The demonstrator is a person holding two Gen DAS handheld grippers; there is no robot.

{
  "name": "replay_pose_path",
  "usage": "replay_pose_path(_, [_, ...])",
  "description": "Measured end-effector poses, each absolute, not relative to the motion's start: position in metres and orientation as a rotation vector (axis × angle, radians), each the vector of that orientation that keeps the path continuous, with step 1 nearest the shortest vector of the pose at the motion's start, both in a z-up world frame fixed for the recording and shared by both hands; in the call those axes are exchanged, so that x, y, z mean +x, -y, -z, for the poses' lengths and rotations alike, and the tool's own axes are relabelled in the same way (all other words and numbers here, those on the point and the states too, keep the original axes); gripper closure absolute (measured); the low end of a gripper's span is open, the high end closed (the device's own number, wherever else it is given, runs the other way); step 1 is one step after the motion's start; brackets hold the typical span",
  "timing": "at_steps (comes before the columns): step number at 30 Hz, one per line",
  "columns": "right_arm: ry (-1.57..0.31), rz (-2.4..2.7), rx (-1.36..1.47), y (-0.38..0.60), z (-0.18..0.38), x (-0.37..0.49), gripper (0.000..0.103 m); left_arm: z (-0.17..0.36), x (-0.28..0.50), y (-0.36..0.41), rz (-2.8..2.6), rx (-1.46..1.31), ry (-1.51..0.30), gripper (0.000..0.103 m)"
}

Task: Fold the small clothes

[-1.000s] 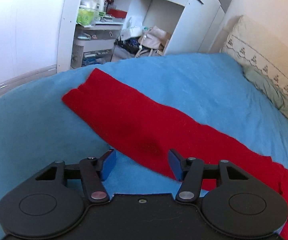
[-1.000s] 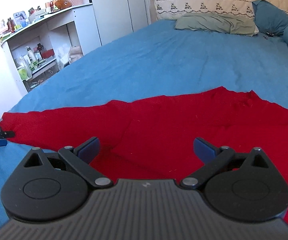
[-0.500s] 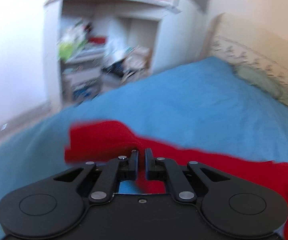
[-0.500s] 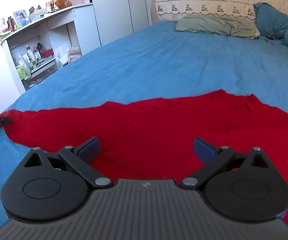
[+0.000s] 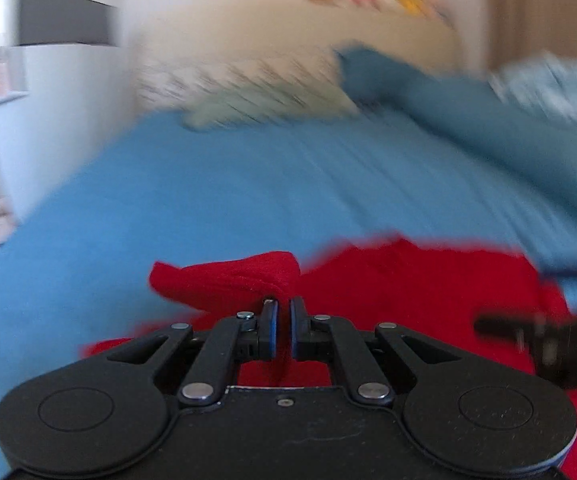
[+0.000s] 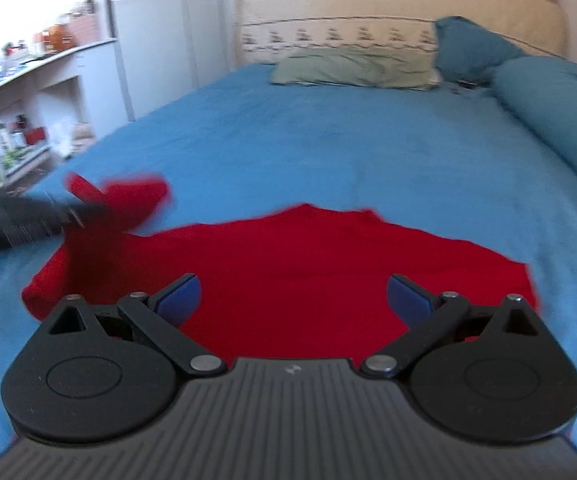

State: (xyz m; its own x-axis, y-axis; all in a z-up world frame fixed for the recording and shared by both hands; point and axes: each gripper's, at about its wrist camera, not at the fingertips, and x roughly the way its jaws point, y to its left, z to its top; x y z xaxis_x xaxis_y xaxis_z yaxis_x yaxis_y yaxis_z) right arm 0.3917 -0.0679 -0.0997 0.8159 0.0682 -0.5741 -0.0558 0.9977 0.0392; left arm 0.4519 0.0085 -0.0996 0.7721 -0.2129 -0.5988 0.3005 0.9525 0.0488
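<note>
A red garment [image 6: 308, 272] lies on the blue bedspread [image 6: 328, 148]. My left gripper [image 5: 283, 312] is shut on the end of its red sleeve [image 5: 228, 278], lifted above the body of the garment [image 5: 428, 292]. In the right wrist view the left gripper [image 6: 76, 214] shows as a dark blur at the left, holding the raised sleeve end [image 6: 136, 196]. My right gripper [image 6: 292, 300] is open and empty, hovering over the near edge of the garment. It shows blurred at the right in the left wrist view [image 5: 548, 344].
Pillows [image 6: 352, 66] and a beige headboard [image 6: 388, 4] stand at the far end of the bed. A rolled blue duvet [image 6: 552, 108] lies along the right side. White shelves with clutter [image 6: 20, 120] and a cabinet [image 6: 160, 32] stand to the left.
My left gripper shut on the sleeve end, lifted it and swung it right, toward the garment's body. The sleeve, stretched out to the left before, is now bunched. My right gripper stayed open.
</note>
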Motion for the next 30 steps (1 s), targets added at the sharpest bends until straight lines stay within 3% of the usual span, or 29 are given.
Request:
replay_pose_path(6, [-0.672,-0.049,0.024,0.115,0.118,0.384,0.000,0.174,0.447,0.043,0.300,0.170,-0.745,0.096])
replay_pose_path(8, [-0.679,-0.061,0.017,0.124,0.123,0.381,0.000,0.175,0.442,0.041,0.287,0.137,-0.724,0.088])
replay_pose_path(9, [-0.679,-0.067,0.015,0.129,0.125,0.380,0.000,0.172,0.442,0.037,0.284,0.118,-0.726,0.077])
replay_pose_path(11, [-0.678,-0.083,0.021,0.133,0.127,0.379,0.000,0.163,0.437,0.028,0.274,0.087,-0.713,0.029])
replay_pose_path(14, [-0.663,-0.106,0.025,0.134,0.123,0.381,0.000,0.140,0.416,0.009,0.193,0.099,-0.645,0.005])
replay_pose_path(18, [-0.648,-0.189,-0.034,0.104,0.117,0.396,0.000,0.129,0.395,-0.033,0.095,0.096,-0.594,0.003])
replay_pose_path(21, [-0.636,-0.259,-0.082,0.072,0.118,0.411,0.007,0.136,0.400,-0.050,0.020,0.104,-0.623,0.004])
replay_pose_path(25, [-0.628,-0.317,-0.188,0.021,0.132,0.435,0.008,0.148,0.410,-0.066,-0.007,0.011,-0.660,0.004])
replay_pose_path(27, [-0.635,-0.349,-0.237,-0.001,0.144,0.448,0.020,0.150,0.410,-0.069,-0.029,0.023,-0.667,0.004])
replay_pose_path(30, [-0.651,-0.364,-0.271,-0.022,0.161,0.467,0.027,0.149,0.402,-0.067,-0.042,0.080,-0.646,0.004])
